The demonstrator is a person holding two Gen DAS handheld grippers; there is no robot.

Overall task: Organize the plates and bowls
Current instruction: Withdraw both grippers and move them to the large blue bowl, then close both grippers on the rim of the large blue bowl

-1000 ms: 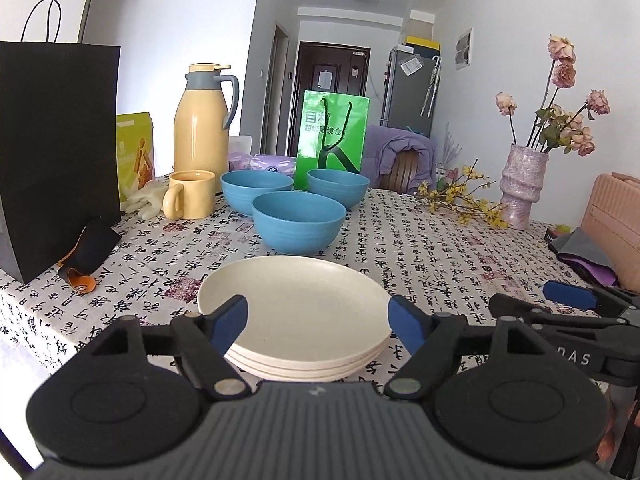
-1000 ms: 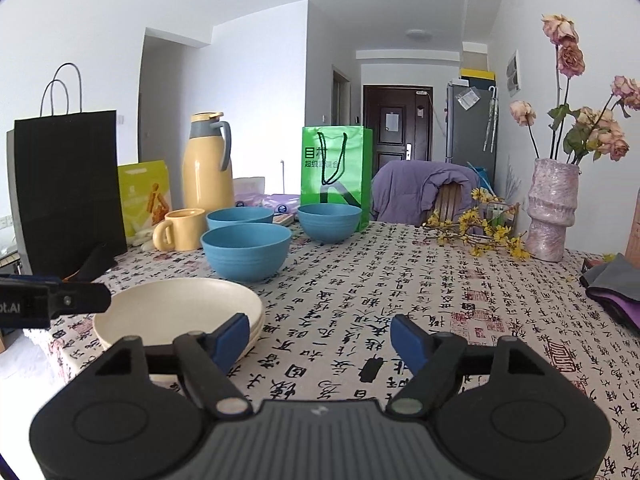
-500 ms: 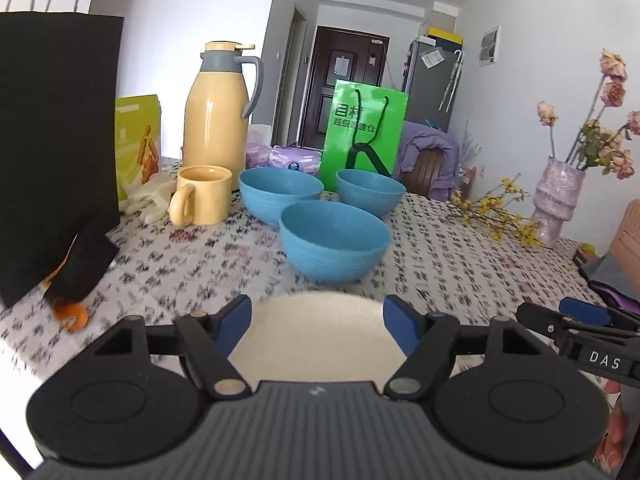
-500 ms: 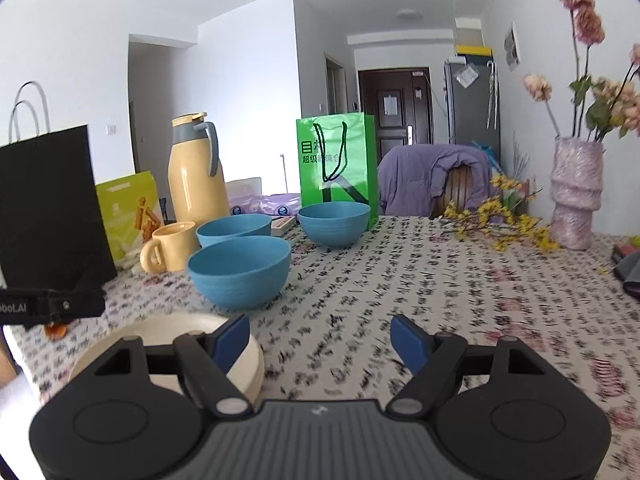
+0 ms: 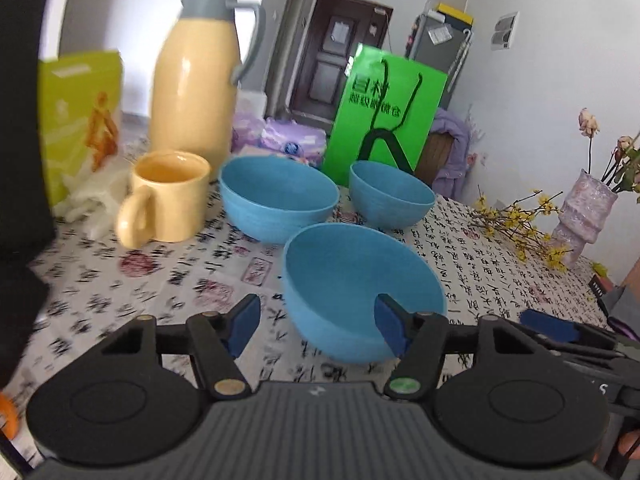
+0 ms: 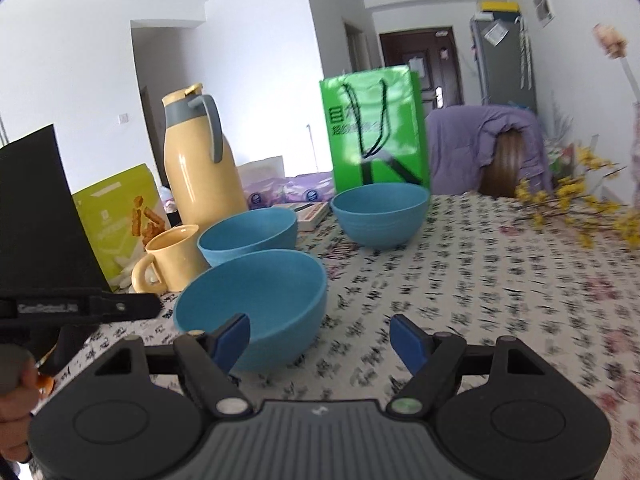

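While its jaws close around the near rim of the nearest blue bowl (image 5: 352,280) without yet pinching it, the left gripper (image 5: 316,326) hovers over the table (image 5: 500,248), the right gripper (image 6: 320,338) gaping empty beside, two more bowls (image 5: 276,196) behind.

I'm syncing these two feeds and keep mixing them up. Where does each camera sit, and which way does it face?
Left wrist: on the left gripper, looking forward and slightly down at the nearest blue bowl; its closing fingers straddle the bowl's near wall without pressing.
Right wrist: on the right gripper, facing likewise, the bowl by its left finger; a hand shows at the left edge.
Shared: three blue bowls, yellow mug, yellow flask, green bag.
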